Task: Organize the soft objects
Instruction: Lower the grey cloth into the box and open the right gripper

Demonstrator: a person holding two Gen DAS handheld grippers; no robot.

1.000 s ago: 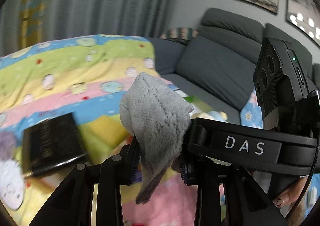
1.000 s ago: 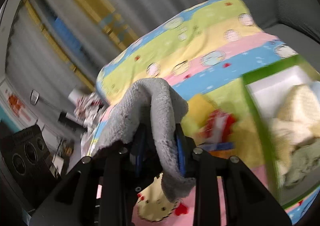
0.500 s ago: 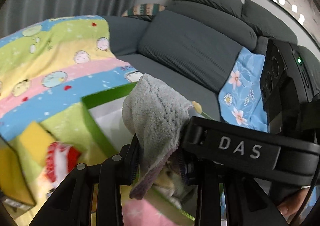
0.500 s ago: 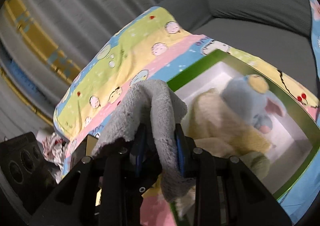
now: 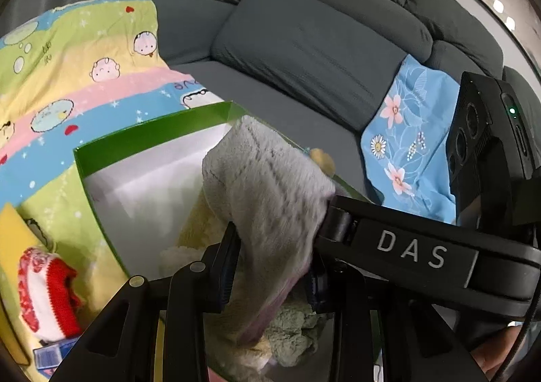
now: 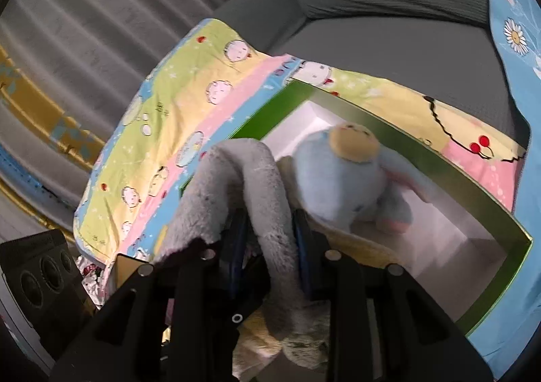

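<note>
Both grippers are shut on one grey fluffy cloth (image 5: 267,199), also seen in the right wrist view (image 6: 236,185). My left gripper (image 5: 270,267) and my right gripper (image 6: 267,240) hold it over a green box with white inside (image 5: 142,131) (image 6: 487,206). In the box lie a light blue plush toy with a yellow cap (image 6: 351,185), a cream soft item (image 5: 196,229) and a greenish cloth (image 5: 294,328). The right gripper's body (image 5: 422,253) is close at the right in the left wrist view.
The box sits on a striped cartoon blanket (image 5: 67,84) on a grey sofa (image 5: 304,43). A red and white knitted item (image 5: 44,294) lies left of the box. A blue floral cloth (image 5: 405,152) hangs on the sofa at the right.
Both grippers have carried the grey cloth to the right, from above the blanket to over the green box, and lower toward it.
</note>
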